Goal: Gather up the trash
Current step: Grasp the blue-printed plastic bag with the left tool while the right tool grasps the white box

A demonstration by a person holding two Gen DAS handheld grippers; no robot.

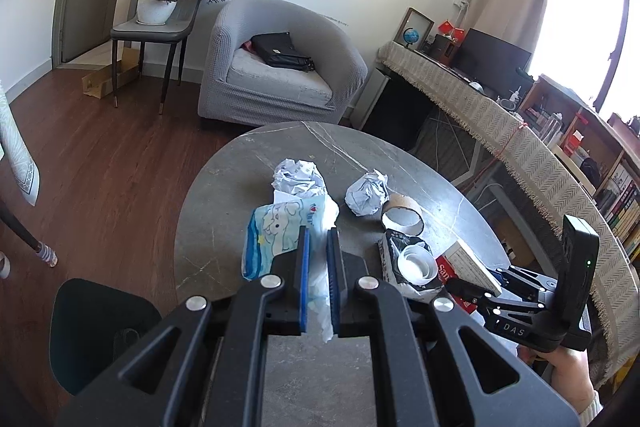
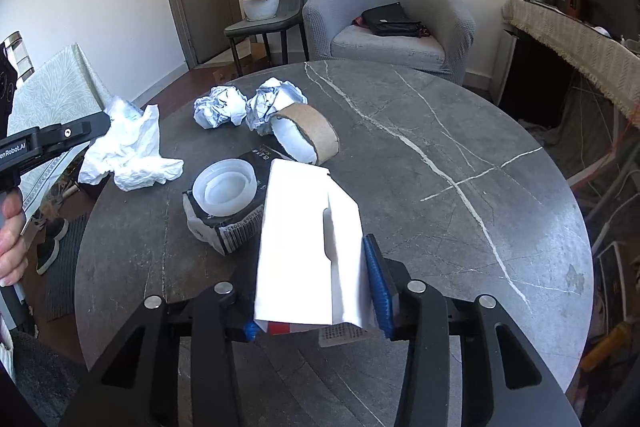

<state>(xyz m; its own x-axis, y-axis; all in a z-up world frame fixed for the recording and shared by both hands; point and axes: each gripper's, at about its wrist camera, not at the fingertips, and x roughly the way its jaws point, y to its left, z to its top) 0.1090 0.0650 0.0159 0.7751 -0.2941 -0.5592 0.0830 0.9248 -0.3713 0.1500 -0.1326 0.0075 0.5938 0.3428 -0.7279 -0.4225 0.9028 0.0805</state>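
Crowding the grey table (image 2: 440, 187): paper balls (image 2: 220, 111), tape roll (image 2: 308, 139), lidded packet (image 2: 224, 219)

Grey armchair (image 1: 280, 67) (black bag (image 1: 282, 51) on seat)

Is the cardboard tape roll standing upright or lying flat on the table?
Upright on its edge: the tape roll shows its open side facing sideways, beside a crumpled paper ball.

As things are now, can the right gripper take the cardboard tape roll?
Probably not yet: the right gripper is shut on the white carton. The cardboard tape roll lies uncovered ahead on the table.
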